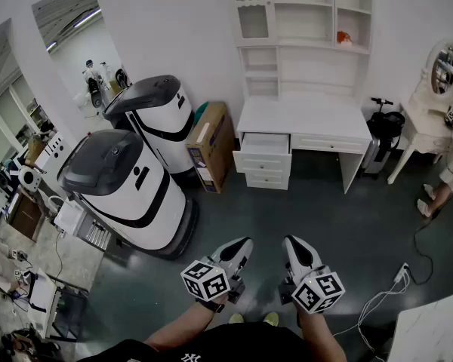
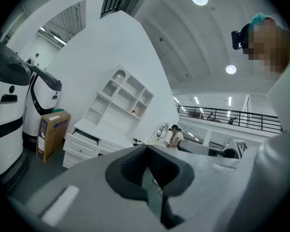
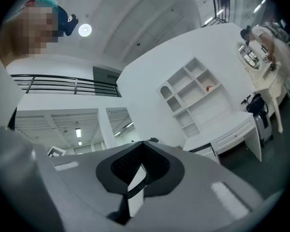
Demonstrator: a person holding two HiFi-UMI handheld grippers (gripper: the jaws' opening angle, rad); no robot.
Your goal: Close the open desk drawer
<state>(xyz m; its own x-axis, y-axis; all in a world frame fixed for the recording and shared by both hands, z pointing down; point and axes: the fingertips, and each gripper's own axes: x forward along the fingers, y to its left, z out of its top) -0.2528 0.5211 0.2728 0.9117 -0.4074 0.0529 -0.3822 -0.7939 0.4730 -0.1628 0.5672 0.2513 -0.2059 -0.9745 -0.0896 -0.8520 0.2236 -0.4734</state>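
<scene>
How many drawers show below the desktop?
4. Three are stacked at the left: the open top drawer, the middle drawer and the bottom drawer. The wide drawer sits to their right. None seems hidden.

Upper centre, a desk with a smooth, matt white painted finish. Left, two machines in glossy white plastic with matt grey tops. Between, a brown cardboard box. Dark floor with a dull sheen.

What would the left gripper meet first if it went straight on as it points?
Likely the white shelf unit or the white wall beside it, right of the open white top drawer; nothing nearer shows, but depth is unclear.
</scene>
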